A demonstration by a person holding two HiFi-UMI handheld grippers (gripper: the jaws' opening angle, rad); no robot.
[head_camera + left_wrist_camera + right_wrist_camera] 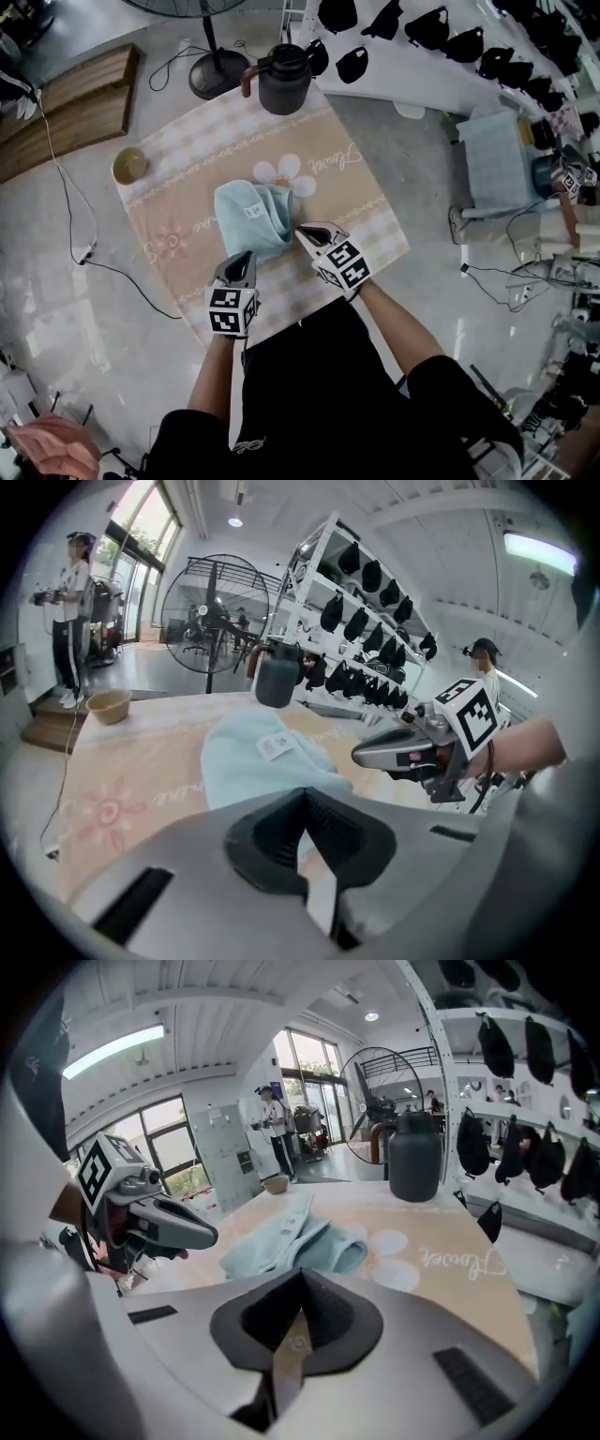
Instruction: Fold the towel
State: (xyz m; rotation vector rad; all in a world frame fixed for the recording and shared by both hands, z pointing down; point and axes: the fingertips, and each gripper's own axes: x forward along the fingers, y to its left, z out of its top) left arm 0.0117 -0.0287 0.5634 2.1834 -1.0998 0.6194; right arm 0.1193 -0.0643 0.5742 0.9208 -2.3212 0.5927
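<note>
Two closed, empty claws, the left gripper [246, 256] and right gripper [303, 232], sit just beside the near edge of one pale blue towel [246, 220], bunched label-up mid-cloth [366, 202] with no clear long side, one bowl [129, 166] left, one jug [284, 80] and one fan [218, 75] beyond.

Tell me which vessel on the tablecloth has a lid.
The dark jug at the far edge of the tablecloth; the tan bowl at its left corner is open.
</note>
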